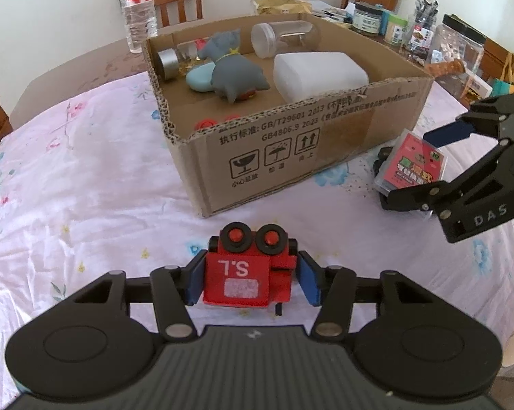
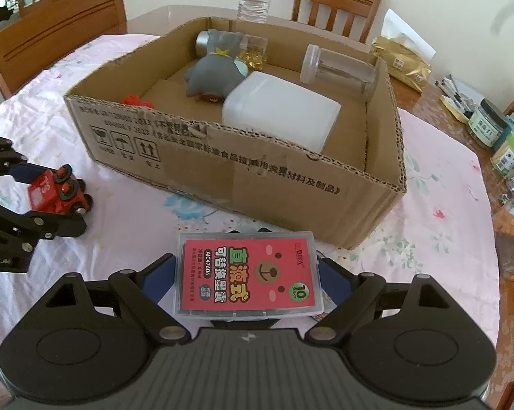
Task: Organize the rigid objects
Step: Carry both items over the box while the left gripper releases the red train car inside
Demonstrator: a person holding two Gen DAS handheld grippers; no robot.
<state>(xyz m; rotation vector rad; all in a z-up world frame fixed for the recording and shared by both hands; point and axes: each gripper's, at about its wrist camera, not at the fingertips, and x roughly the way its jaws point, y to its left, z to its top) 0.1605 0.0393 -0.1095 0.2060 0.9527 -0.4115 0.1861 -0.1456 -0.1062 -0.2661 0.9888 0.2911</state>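
A red toy train [image 1: 250, 270] with black wheels lies between the blue pads of my left gripper [image 1: 251, 278]. The left pad touches it and the right pad stands a little off, so the jaws are open around it. The train also shows in the right wrist view [image 2: 57, 191]. My right gripper [image 2: 248, 278] straddles a clear plastic case with a red label [image 2: 248, 278], with gaps on both sides; the case also shows in the left wrist view [image 1: 412, 162]. The cardboard box [image 1: 325, 136] stands just beyond both and holds a grey toy cat [image 1: 233, 68], a white container [image 1: 320, 73] and a clear jar [image 1: 284, 37].
A water bottle [image 1: 137, 10] stands behind the box. Jars and packets [image 1: 427, 34] crowd the table's right side. A gold bag [image 2: 402, 59] lies behind the box. Wooden chairs [image 2: 52, 27] ring the table. A pink floral cloth [image 1: 86, 171] covers the table.
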